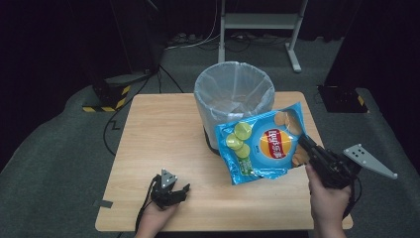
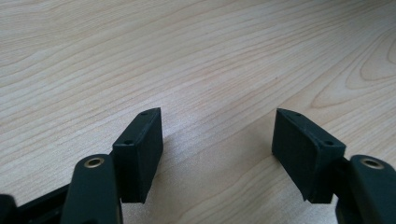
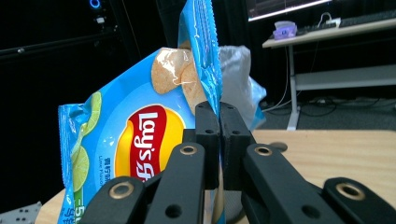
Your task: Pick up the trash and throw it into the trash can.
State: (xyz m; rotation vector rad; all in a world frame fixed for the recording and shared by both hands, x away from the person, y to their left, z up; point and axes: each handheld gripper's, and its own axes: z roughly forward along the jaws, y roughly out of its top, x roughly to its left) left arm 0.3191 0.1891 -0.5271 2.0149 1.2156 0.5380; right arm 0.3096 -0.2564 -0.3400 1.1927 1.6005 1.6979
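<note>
Chips bag (image 1: 262, 144) is hanging center-right, pinched by our right gripper (image 1: 308, 147) beside the bin (image 1: 233, 94); we're resting the left gripper (image 1: 179, 191), fingers (image 2: 140, 154) wide, lower left on the desk (image 1: 153, 134).

chip bag (image 3: 135, 140) cut off top and bottom, bin (image 1: 233, 99) front hidden behind it

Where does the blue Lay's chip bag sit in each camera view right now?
High view: the blue Lay's chip bag hangs right of centre, before the lined grey bin, pinched by the right hand-held gripper.
Left gripper view: wooden tabletop and open jaws; no bag.
Right gripper view: bag left of centre, edge clamped.
Shared landmark: the tabletop.
</note>
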